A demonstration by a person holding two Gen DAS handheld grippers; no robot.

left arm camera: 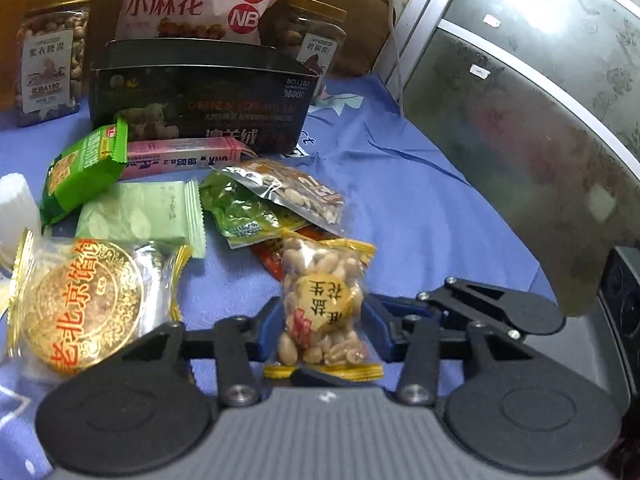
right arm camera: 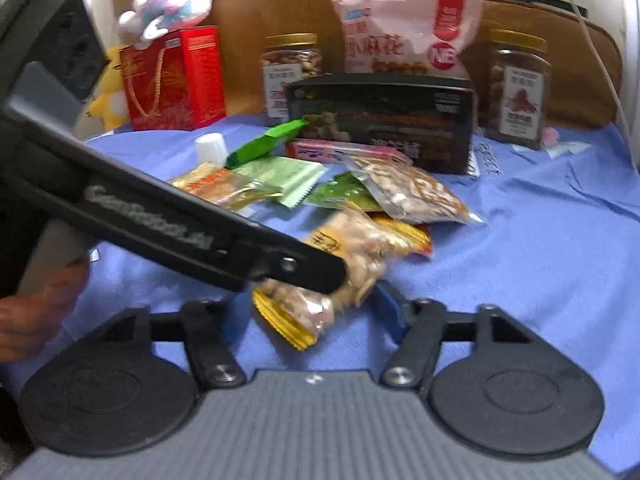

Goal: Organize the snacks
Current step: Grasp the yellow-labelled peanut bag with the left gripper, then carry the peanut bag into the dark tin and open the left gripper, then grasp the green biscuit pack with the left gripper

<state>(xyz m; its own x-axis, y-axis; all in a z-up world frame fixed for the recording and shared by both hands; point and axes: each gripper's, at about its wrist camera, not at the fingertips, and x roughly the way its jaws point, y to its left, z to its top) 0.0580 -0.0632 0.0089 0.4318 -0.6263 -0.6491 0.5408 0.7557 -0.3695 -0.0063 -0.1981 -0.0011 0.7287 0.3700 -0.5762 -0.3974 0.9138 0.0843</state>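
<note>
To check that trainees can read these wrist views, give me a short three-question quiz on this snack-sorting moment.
1. True or false: the dark box stands in front of the pink snack bag.
2. What sits between the jaws of the left gripper?
A. the peanut packet
B. a red gift bag
C. a white bottle
3. Fill in: ___ gold-lidded nut jars stand at the back, one on either side of the pink snack bag.

Key: 1 true; 2 A; 3 two.
</note>
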